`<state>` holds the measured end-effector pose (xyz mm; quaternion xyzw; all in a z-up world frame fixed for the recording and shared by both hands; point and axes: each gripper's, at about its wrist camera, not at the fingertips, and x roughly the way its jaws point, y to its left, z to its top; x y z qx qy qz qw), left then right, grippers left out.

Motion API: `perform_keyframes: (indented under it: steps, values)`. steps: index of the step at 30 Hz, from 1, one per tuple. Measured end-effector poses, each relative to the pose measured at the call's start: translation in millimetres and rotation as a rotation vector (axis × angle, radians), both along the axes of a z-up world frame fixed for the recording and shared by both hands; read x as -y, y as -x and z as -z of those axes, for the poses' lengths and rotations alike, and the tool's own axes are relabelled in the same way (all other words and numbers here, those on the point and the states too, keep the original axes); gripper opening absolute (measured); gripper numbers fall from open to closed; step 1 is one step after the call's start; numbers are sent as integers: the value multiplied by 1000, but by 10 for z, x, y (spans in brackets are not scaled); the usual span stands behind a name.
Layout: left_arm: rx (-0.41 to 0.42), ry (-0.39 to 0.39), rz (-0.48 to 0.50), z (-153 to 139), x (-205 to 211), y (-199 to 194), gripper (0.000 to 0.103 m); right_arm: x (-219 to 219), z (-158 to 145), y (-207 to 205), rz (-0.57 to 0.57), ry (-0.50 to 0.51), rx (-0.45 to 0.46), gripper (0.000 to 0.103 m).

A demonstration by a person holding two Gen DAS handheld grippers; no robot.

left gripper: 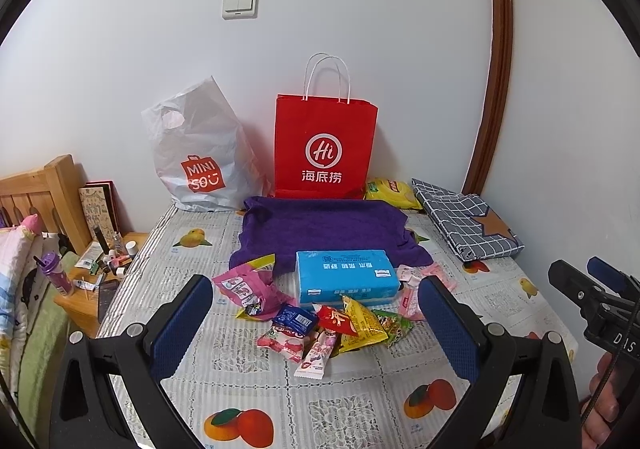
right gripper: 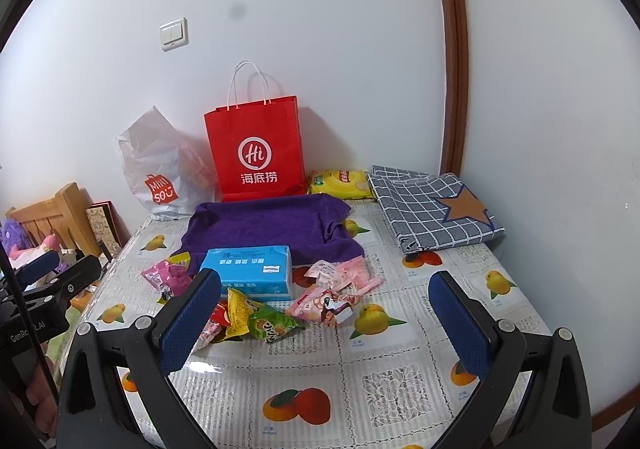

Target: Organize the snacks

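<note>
Across the fruit-print tablecloth point(left gripper: 192, 333), going left to right, a white plastic bag point(left gripper: 200, 157) leans on the wall at about 11 o'clock from the left gripper point(left gripper: 316, 325), a red paper bag point(left gripper: 325, 145) stands upright at 12, and a purple towel point(left gripper: 324, 233) lies flat just in front of both; further right sit a yellow chip packet point(left gripper: 390, 193) and a folded checked cloth point(left gripper: 464, 221) at roughly 1 to 2 o'clock. The snack pile point(left gripper: 320, 325) lies against the near side of a blue tissue box point(left gripper: 346, 279), whose long axis runs left-right. The left gripper hangs with its fingers spread wide and empty, and the pile sits straight ahead at 12 o'clock, framed between its pads, so it looks the nearer of the two. The right gripper point(right gripper: 324, 325) is likewise spread and holds nothing; from it the pile falls toward 10 to 11 o'clock, partly hidden behind its left pad. The right view shows a loose cluster of pink wrappers point(right gripper: 340, 285) right of the box more fully, which the left view half hides behind a finger; whether the red bag is empty cannot be judged from either view
</note>
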<state>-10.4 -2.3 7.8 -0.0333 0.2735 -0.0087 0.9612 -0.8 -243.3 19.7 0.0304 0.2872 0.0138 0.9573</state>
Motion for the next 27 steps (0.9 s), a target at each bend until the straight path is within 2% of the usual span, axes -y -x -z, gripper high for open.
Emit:
perform_keyframes:
  steps: [4,9,16,19,27]
  values:
    - [-8,7,-25,62,-35,-42,103,7,39,-24,4,5,4,102]
    - [-64,12,-38,268,-91,-230,103,60,212,-178,31,20,-33,103]
    - [-165,-23,-52,630,-197,-605,103,172,590,-492,21,-6,-89,103]
    - [-192,-21,-48,750,-245,-758,103,175,739,-664,12,25,-119,103]
    - [-284,-1,-96,1088,-478,-1131,103,292,1149,-1113,-5,-12,-165,102]
